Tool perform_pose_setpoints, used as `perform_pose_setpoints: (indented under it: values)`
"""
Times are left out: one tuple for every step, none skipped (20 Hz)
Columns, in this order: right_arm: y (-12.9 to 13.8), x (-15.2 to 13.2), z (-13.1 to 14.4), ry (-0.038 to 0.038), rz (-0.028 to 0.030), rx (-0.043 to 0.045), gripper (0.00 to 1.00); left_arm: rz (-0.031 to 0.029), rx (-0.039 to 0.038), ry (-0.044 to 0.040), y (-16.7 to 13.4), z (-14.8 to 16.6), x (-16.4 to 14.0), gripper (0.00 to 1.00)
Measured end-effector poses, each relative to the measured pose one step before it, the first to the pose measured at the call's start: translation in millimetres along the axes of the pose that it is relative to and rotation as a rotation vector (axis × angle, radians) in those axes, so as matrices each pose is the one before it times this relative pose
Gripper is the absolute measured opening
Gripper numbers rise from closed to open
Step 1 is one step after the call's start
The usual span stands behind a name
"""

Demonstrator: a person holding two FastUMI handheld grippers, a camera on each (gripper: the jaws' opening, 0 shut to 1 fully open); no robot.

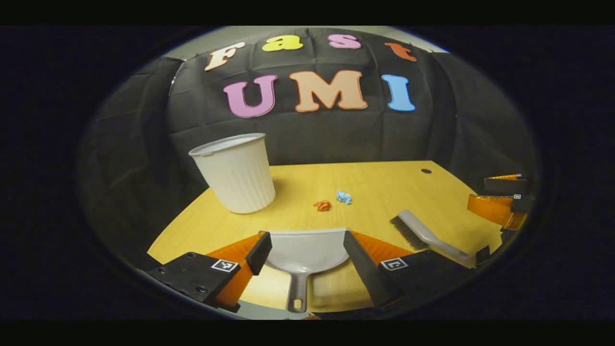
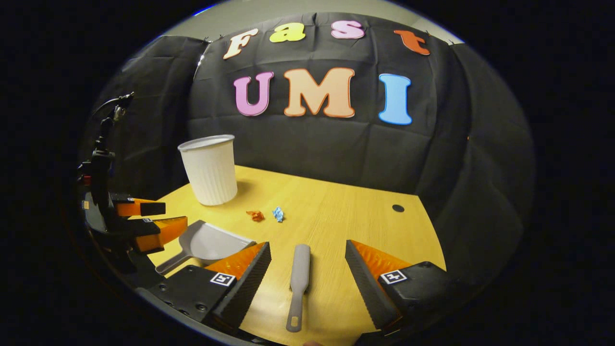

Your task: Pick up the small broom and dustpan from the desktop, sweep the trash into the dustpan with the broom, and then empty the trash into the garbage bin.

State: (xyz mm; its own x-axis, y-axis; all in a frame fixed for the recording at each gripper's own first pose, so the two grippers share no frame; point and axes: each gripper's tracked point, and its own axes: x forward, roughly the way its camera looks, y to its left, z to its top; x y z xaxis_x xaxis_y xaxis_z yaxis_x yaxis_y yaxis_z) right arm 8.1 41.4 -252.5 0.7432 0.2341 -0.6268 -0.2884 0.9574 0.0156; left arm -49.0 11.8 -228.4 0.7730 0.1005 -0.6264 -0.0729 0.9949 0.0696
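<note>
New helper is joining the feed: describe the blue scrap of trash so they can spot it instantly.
Start at the white ribbed garbage bin on the wooden desktop. In front of it, mid-desk, lie two small crumpled scraps side by side. The blue scrap is the one farther from the bin; its neighbour is orange-red.

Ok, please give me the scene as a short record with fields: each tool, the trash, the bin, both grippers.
dustpan: flat on desk, between open left gripper jaws, not held
broom: flat on desk, between open right gripper jaws, not held
trash: red scrap, blue scrap, side by side on desk
garbage bin: white, upright, far left of desk
</note>
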Motion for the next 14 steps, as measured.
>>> perform_pose_setpoints:
  values:
    - [1.73, 5.98, -10.39, 0.02655, 0.00455, -0.00364, 0.93, 0.00123, 0.00265, 0.02787, 0.57, -10.11, 3.85, 0.92]
    - [2.20, 5.15, -8.35, 0.02588, 0.00409, -0.00646, 0.93, -0.00079, 0.00139, 0.03127, 0.06, -11.52, 3.49, 0.92]
    - [0.95, 6.20, -8.21, 0.02723, 0.00415, -0.00957, 0.93, 0.00236, 0.00279, 0.03900, 0.49, -11.43, 1.29, 0.92]
    - [2.07, 4.50, -8.03, 0.02679, 0.00279, -0.01151, 0.93, 0.00271, 0.00393, 0.03300, 0.54, -10.50, 2.11, 0.92]
    - [0.15, 3.85, -10.03, 0.02133, 0.00132, -0.01080, 0.93, 0.00162, 0.00445, 0.02429, 0.43, -7.63, 1.66, 0.93]
    - [1.06, 4.11, -7.04, 0.02063, 0.00261, -0.00996, 0.93, 0.00296, 0.00509, 0.02278, 0.91, -9.05, 1.14, 0.95]
    - [0.84, 4.07, -10.20, 0.02167, 0.00009, -0.00968, 0.93, 0.00398, 0.00549, 0.02005, 0.16, -8.00, 2.29, 0.95]
    - [0.44, 3.13, -8.62, 0.02458, -0.00034, -0.01053, 0.93, 0.00612, 0.00437, 0.01961, 1.91, -7.66, 1.58, 0.93]
    - [0.33, 4.82, -10.03, 0.02805, -0.00318, -0.01118, 0.93, 0.00324, 0.00192, 0.02173, 0.87, -7.22, 1.79, 0.93]
    - [0.49, 4.59, -9.27, 0.03341, -0.00274, -0.01184, 0.93, 0.00189, -0.00061, 0.02221, -0.15, -8.00, 0.86, 0.93]
    - [1.57, 6.09, -10.45, 0.02806, -0.00205, -0.01021, 0.92, -0.00271, -0.00054, 0.01957, -1.10, -6.81, 2.23, 0.92]
    - [0.20, 4.59, -8.95, 0.02694, -0.00081, -0.00769, 0.93, -0.00066, 0.00243, 0.02012, -0.44, -8.56, 1.09, 0.93]
    - [-0.62, -0.48, -7.59, 0.02608, 0.00173, -0.00518, 0.93, 0.00019, 0.00320, 0.02212, 0.58, -6.74, 1.58, 0.92]
    - [1.77, 1.92, -5.27, 0.02361, 0.00589, -0.00270, 0.92, -0.00383, 0.00360, 0.02119, -1.06, -6.68, 2.87, 0.93]
